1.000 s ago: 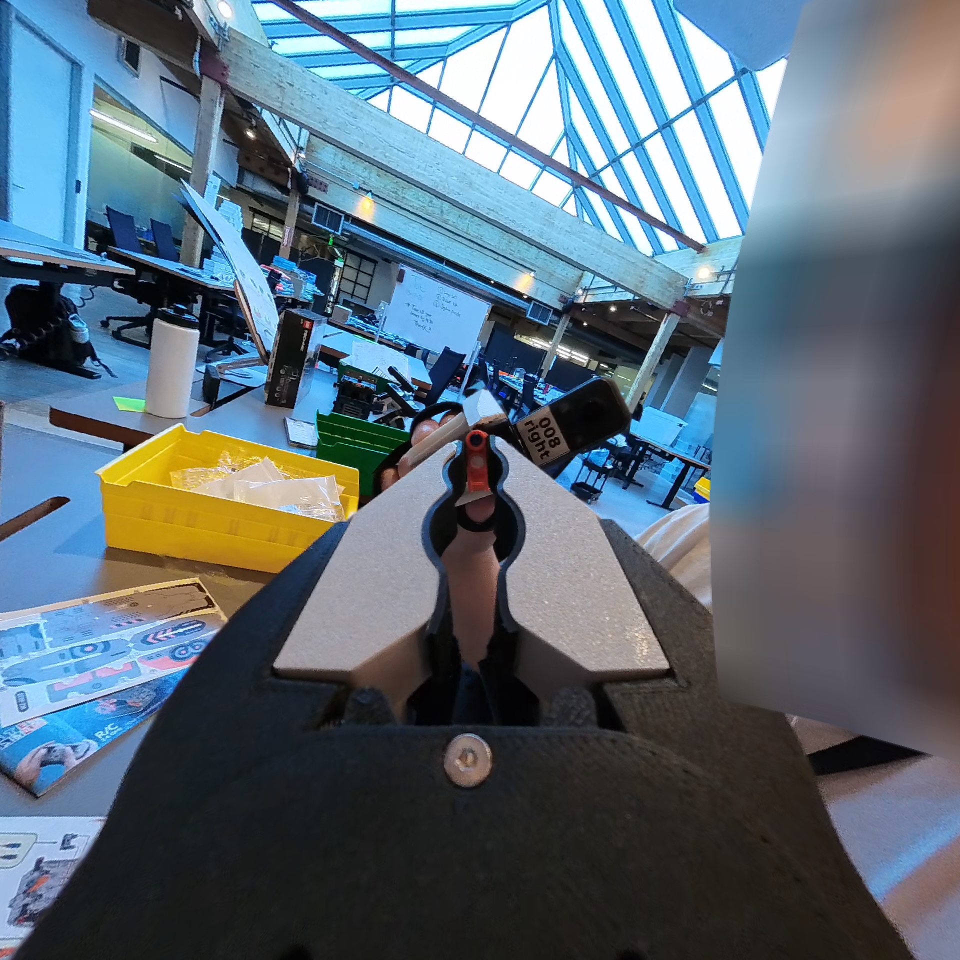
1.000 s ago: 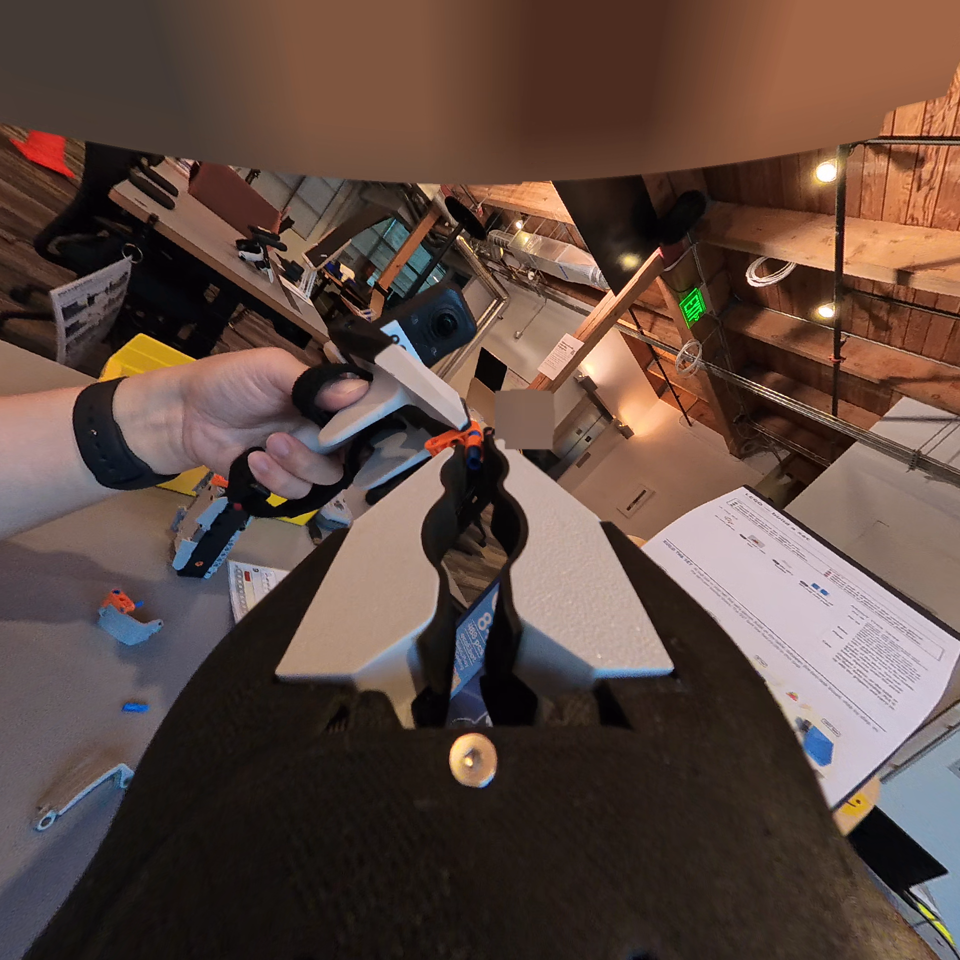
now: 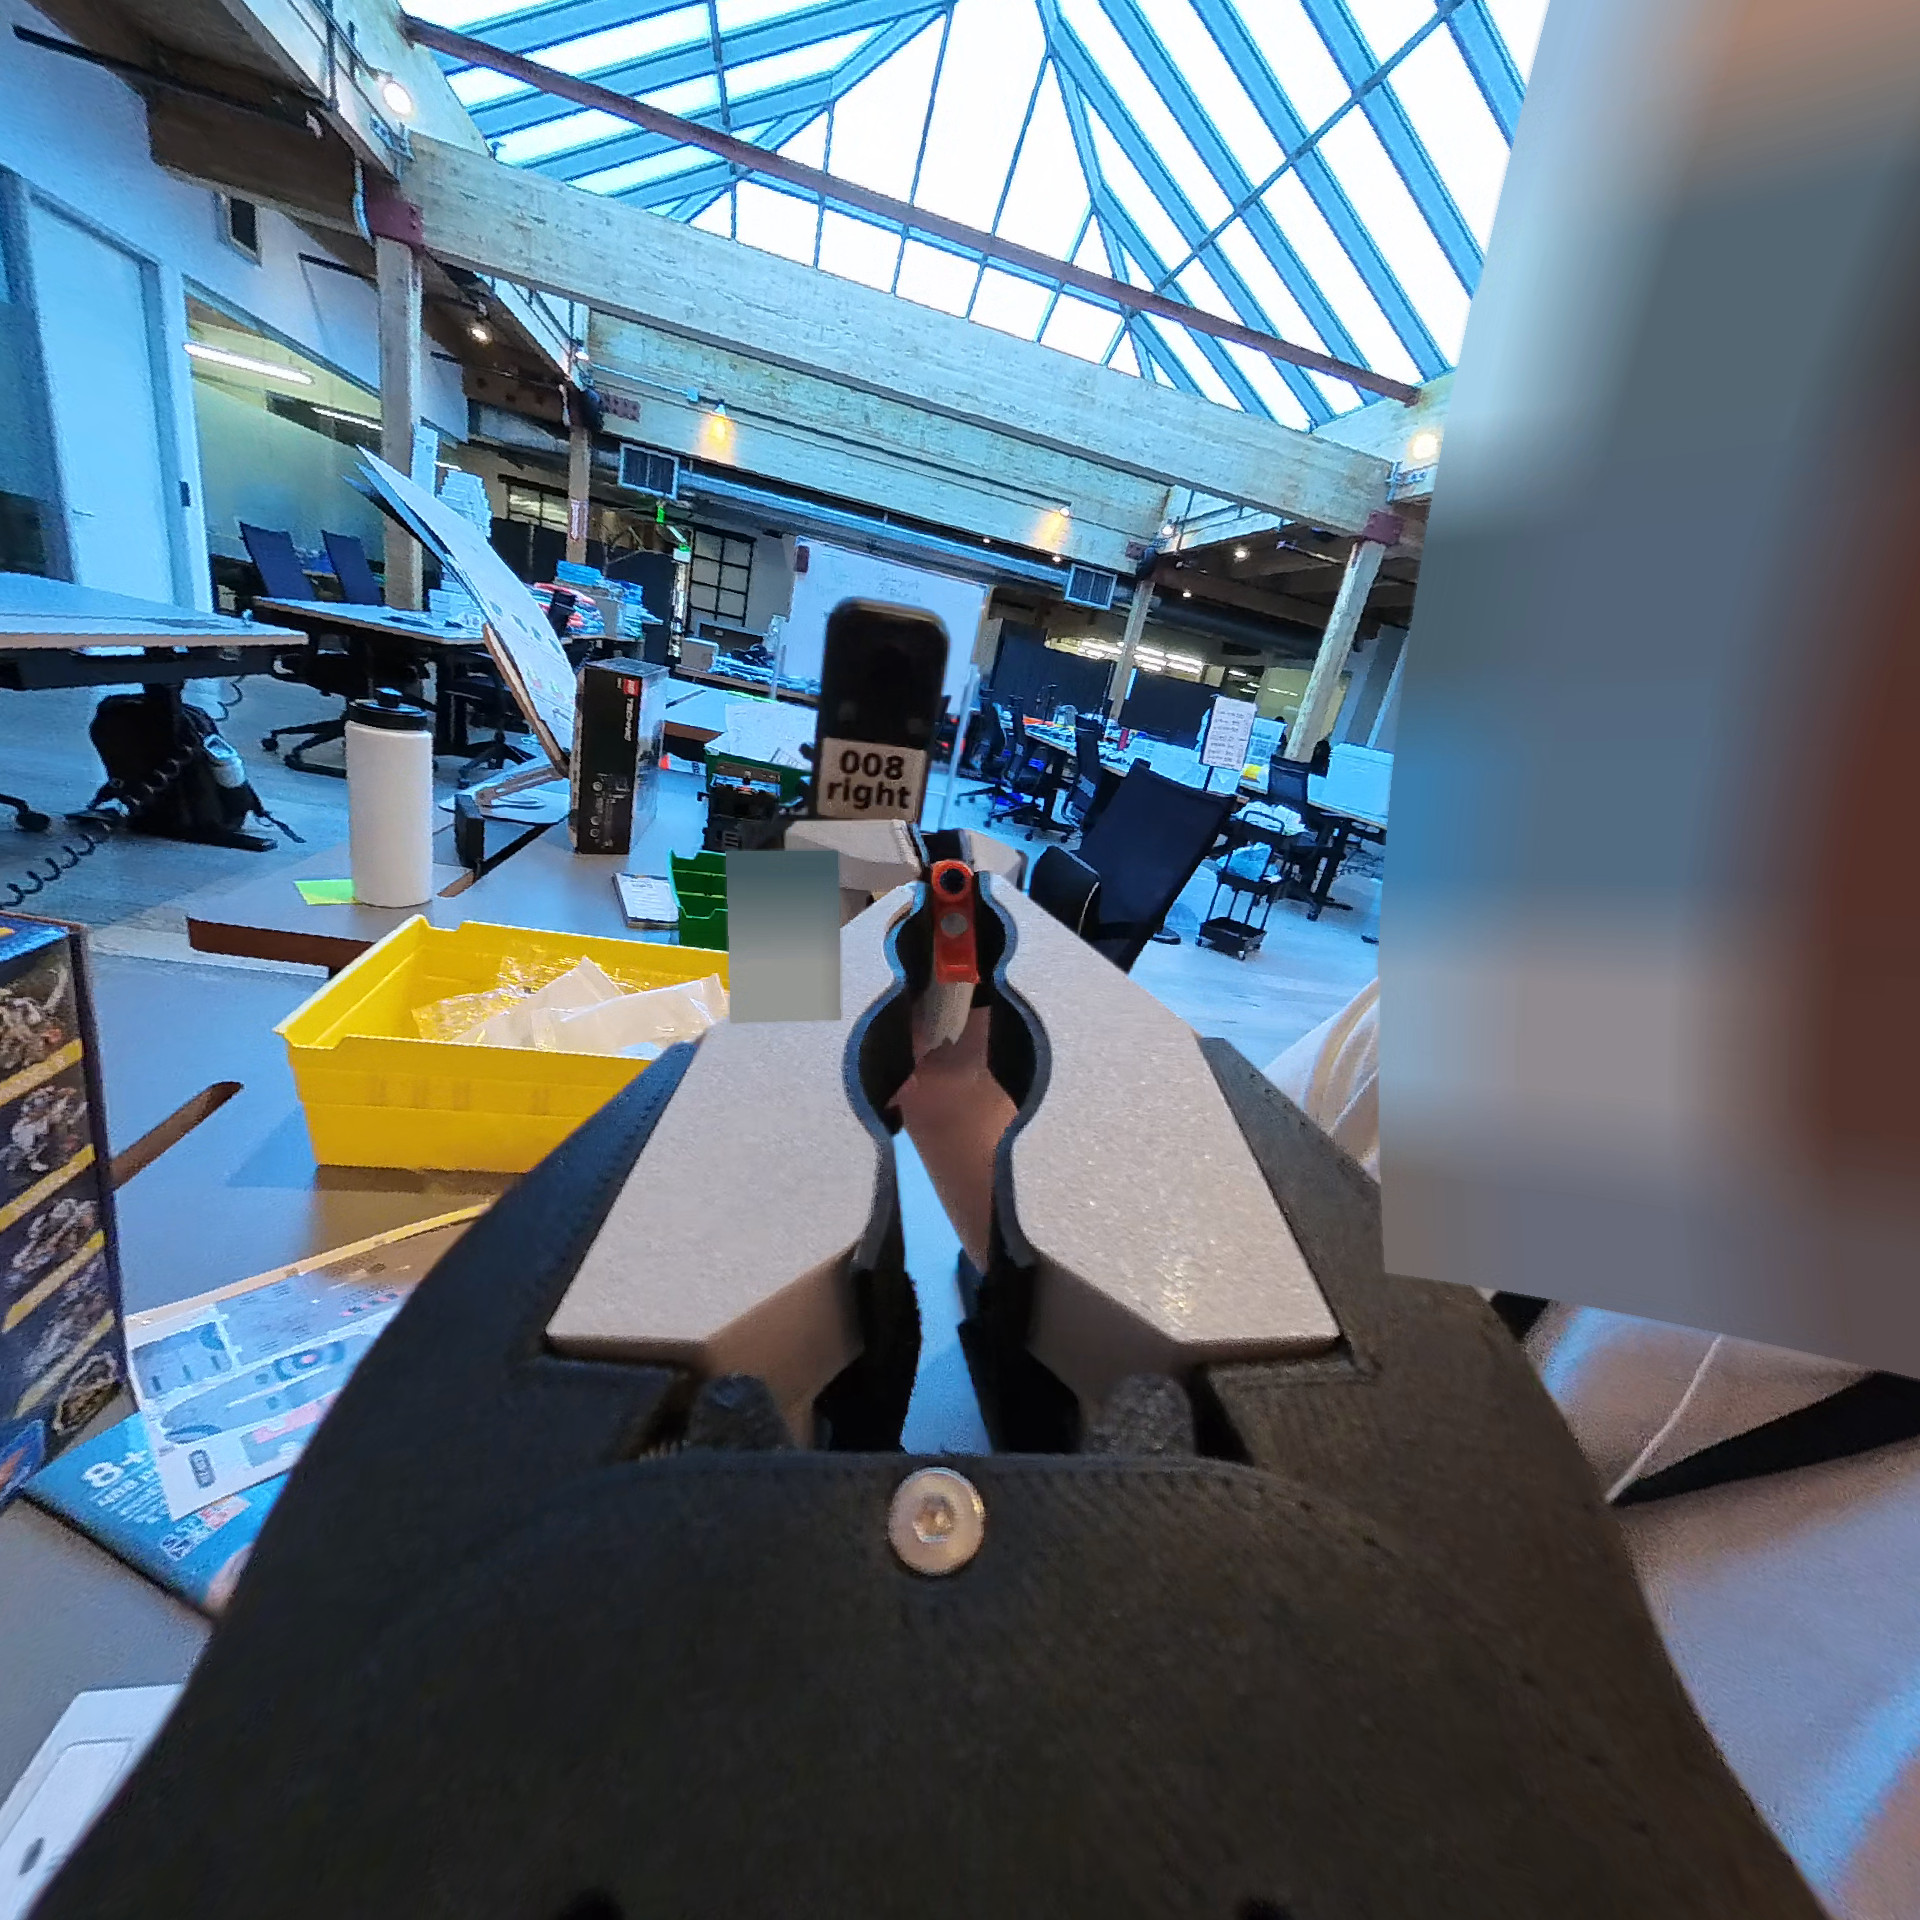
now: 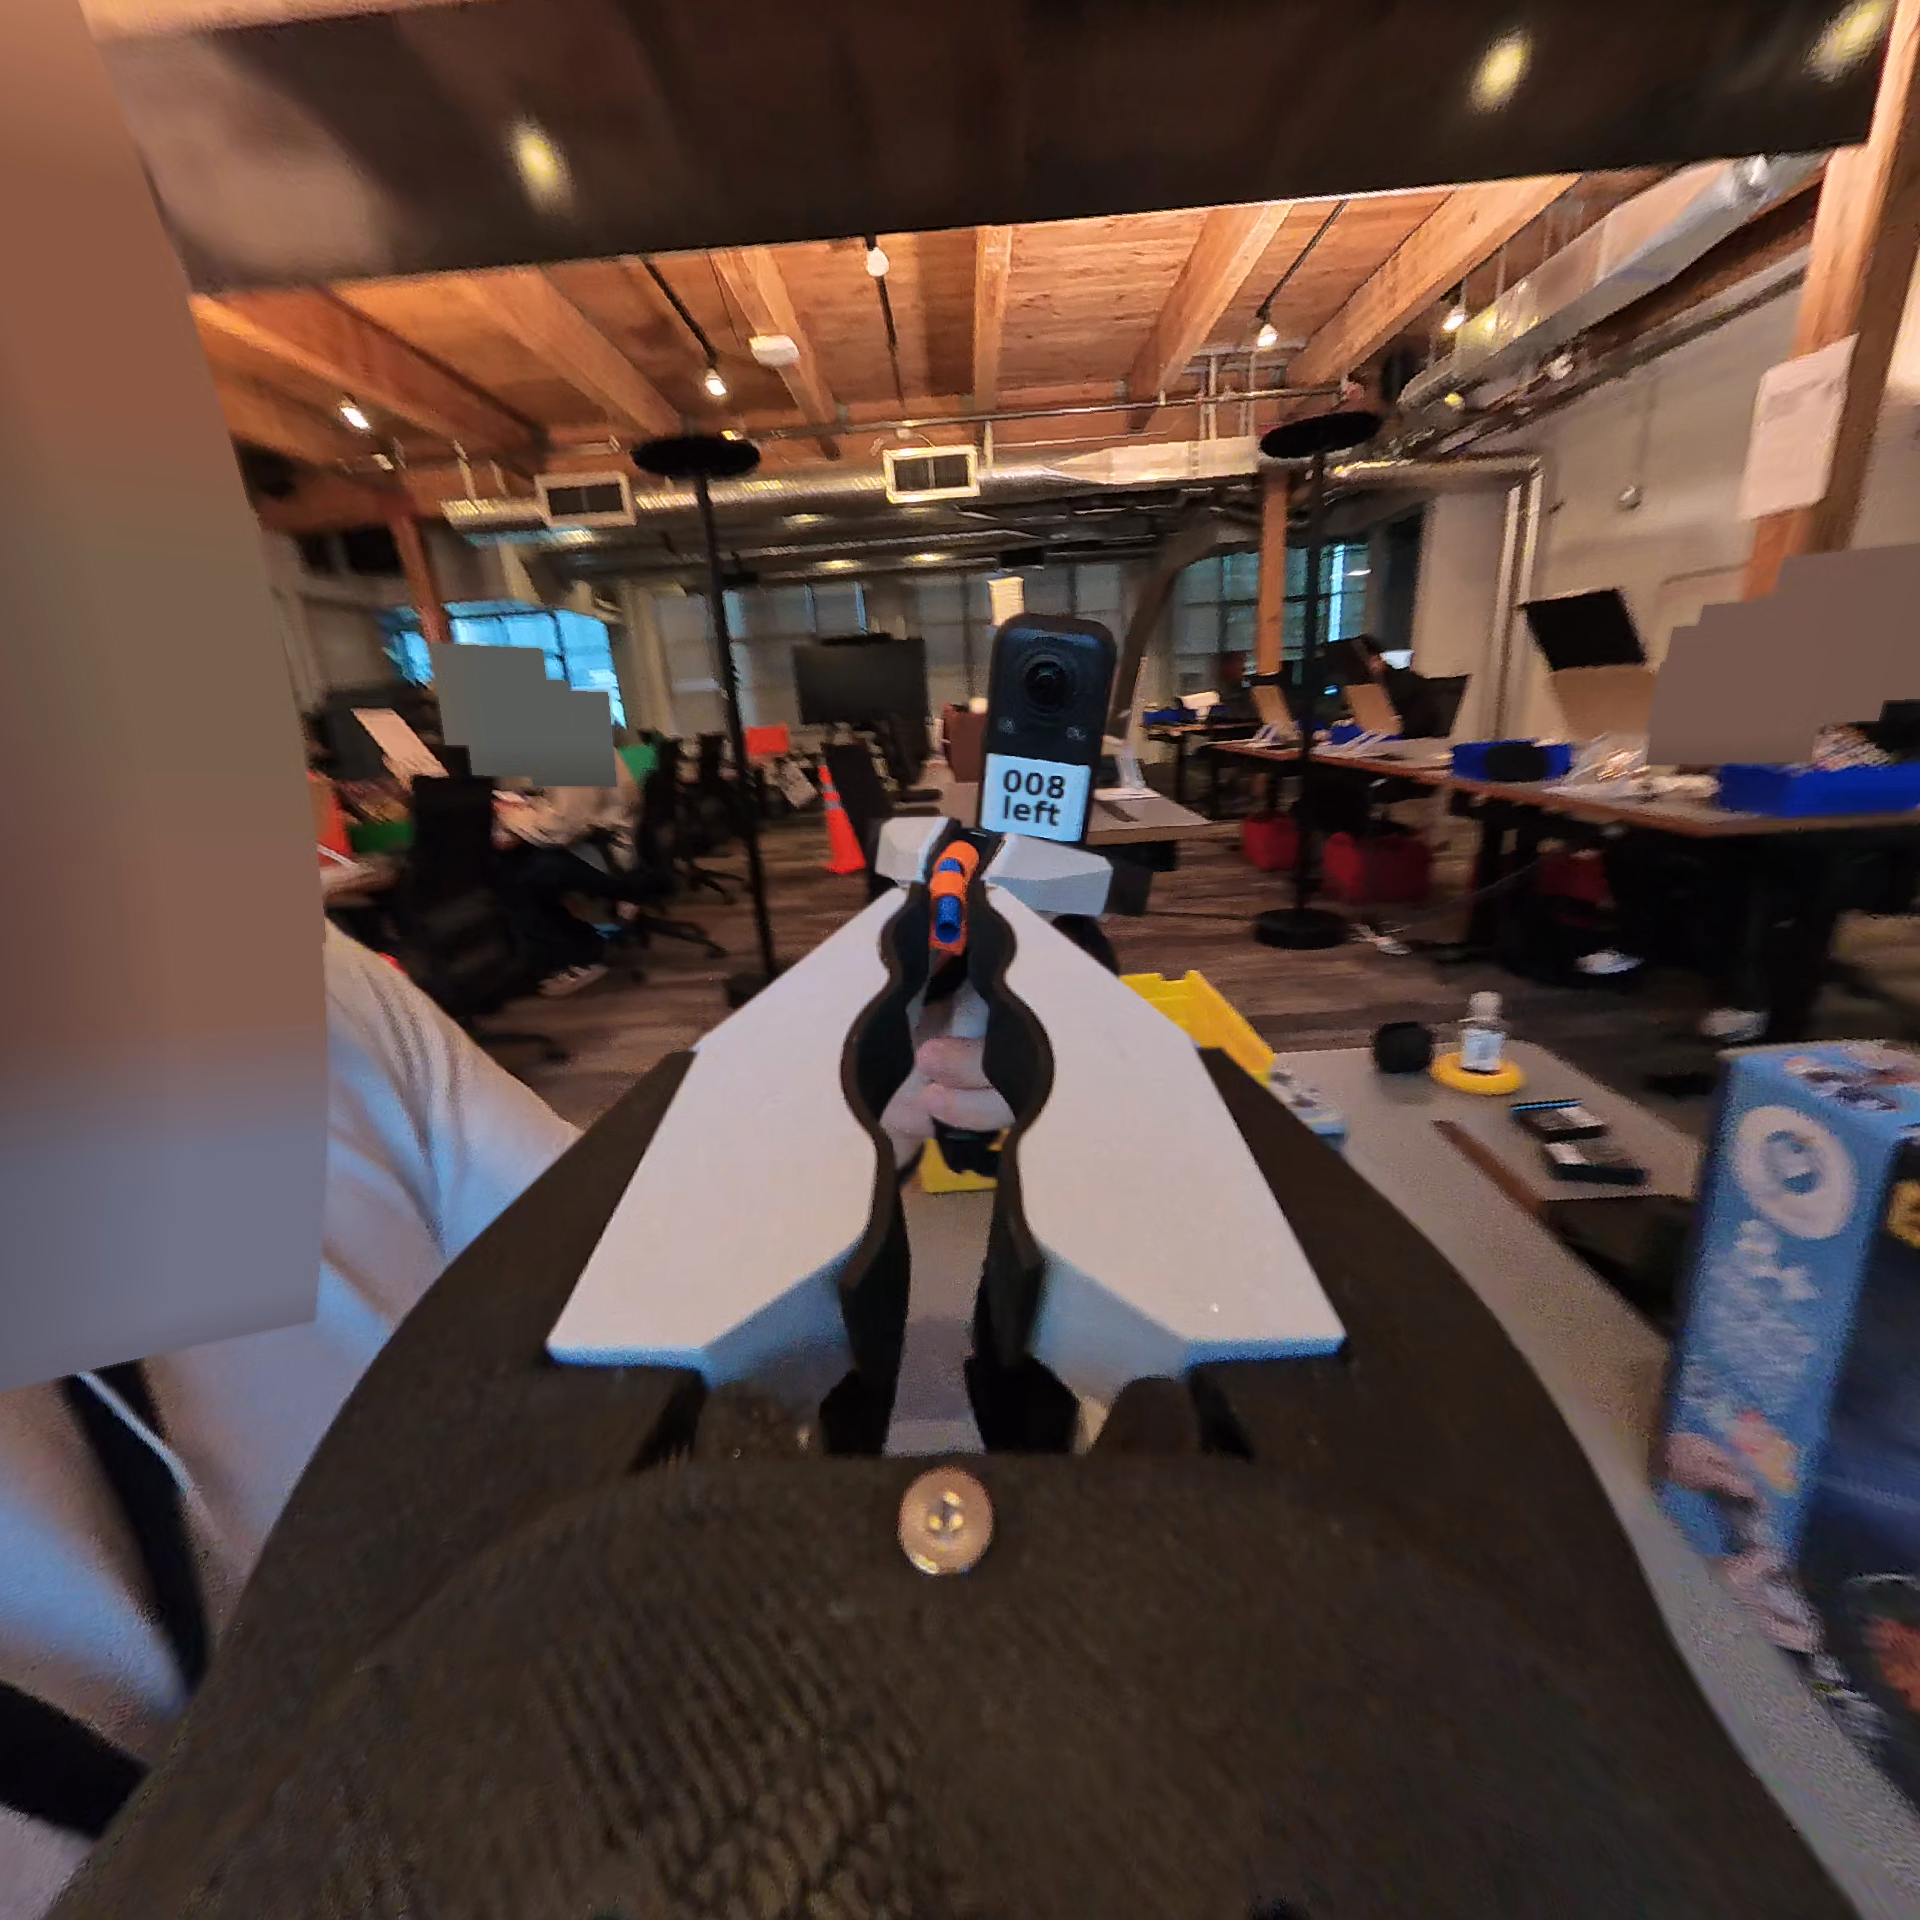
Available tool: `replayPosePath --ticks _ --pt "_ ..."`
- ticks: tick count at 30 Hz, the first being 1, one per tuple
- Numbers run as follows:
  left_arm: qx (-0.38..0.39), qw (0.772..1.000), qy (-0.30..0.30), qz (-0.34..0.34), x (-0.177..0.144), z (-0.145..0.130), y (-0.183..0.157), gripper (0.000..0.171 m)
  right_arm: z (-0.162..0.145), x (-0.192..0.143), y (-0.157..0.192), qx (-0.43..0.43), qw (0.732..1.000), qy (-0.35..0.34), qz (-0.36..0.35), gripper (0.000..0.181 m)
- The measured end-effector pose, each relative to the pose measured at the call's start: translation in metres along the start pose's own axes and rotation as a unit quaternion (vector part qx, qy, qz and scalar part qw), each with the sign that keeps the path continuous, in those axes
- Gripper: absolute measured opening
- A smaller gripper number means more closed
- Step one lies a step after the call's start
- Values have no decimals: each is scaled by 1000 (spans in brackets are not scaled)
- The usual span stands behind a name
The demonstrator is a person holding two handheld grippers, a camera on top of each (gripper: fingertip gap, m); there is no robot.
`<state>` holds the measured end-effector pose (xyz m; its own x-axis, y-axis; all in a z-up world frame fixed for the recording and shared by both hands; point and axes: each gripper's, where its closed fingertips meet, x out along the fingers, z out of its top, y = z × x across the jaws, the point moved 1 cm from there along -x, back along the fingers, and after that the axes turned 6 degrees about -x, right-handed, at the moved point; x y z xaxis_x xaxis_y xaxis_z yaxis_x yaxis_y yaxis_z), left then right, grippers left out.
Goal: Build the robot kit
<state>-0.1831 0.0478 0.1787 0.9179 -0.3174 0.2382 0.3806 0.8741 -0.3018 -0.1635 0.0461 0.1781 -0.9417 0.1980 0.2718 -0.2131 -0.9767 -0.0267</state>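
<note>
My left gripper (image 3: 951, 904) is shut on a small orange piece (image 3: 951, 925) with a round hole, held in the air above the grey table (image 3: 208, 1039). My right gripper (image 4: 948, 904) faces it tip to tip and is shut on a short blue pin (image 4: 945, 923) that meets the orange piece (image 4: 954, 871). Each view shows the other gripper straight ahead: the right one with its black camera (image 3: 883, 686), the left one with its camera (image 4: 1044, 707). A hand (image 4: 956, 1091) shows through the gap between the right fingers.
A yellow bin (image 3: 416, 1101) of plastic bags, a white bottle (image 3: 390, 810), a black carton (image 3: 613, 758) and a green bin (image 3: 701, 899) stand on the left. A toy box (image 3: 52, 1195) and booklets (image 3: 260, 1371) lie nearer. A blue box (image 4: 1797, 1299) stands at the right. Less than 4 cm separates the two grippers' tips.
Both grippers have swung level and now face each other head-on with tips together. The right view has turned away from the printed sheet toward the room.
</note>
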Motion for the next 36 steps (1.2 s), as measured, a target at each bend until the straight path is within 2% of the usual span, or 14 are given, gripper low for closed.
replayPosePath --ticks 1,3,7,15,27,36 --pt "2 1000 0 0 0 0 0 5 -1 0 -1 24 1000 -5 9 6" --pt "8 1000 1 7 -2 0 4 5 -3 1 -4 63 998 -12 16 6" --pt "19 999 9 37 -5 -2 13 5 -9 0 -13 85 996 -5 0 6" --pt "11 998 22 53 -5 -6 19 5 -14 -4 -16 35 998 41 -36 5" --pt "11 998 26 59 -5 -9 23 5 -17 -6 -19 45 996 55 -45 6" --pt "-14 998 7 54 -7 -5 24 5 -14 -2 -20 -42 995 53 -79 5"
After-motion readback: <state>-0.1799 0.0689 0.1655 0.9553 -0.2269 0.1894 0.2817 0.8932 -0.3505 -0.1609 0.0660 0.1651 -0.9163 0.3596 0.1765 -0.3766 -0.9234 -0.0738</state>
